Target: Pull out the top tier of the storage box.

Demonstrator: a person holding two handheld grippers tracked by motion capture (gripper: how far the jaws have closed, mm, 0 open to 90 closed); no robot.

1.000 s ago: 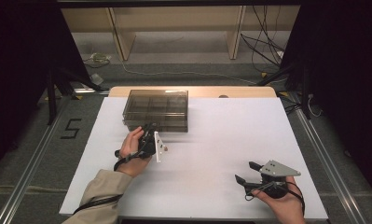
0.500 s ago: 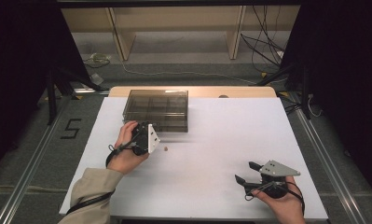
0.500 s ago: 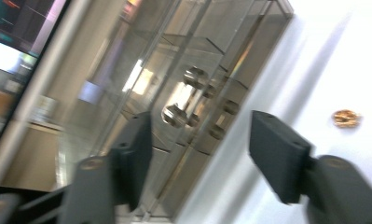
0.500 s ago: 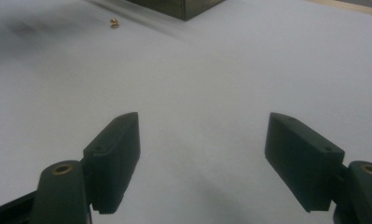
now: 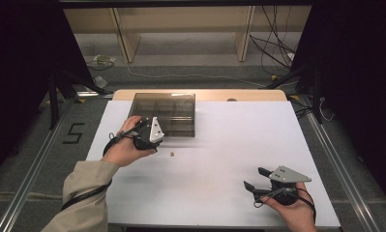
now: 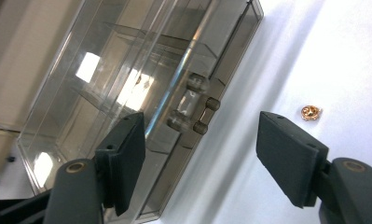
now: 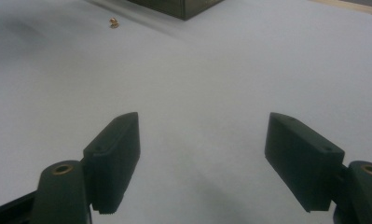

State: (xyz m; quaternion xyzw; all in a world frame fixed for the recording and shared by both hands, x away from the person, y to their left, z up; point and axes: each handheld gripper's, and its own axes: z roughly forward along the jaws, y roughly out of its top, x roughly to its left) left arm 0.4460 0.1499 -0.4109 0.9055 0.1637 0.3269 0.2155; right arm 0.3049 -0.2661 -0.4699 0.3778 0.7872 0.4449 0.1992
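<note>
The left gripper (image 5: 138,126) hovered at the front left corner of the box (image 5: 173,107), its jaws wide apart and holding nothing, with the box's latch (image 6: 195,108) between them. The small gold piece (image 5: 171,154) lay on the table (image 5: 239,145) just in front of the box. The right gripper (image 5: 256,180) rested far from the box, near the table's front edge, jaws also wide apart and empty.

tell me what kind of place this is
Probably a lab recording bench, not a home: a white-topped table flanked by black curtains, loose cables on the floor, and a taped number 5 beside a floor rail. A person holds a gripper in each hand.
</note>
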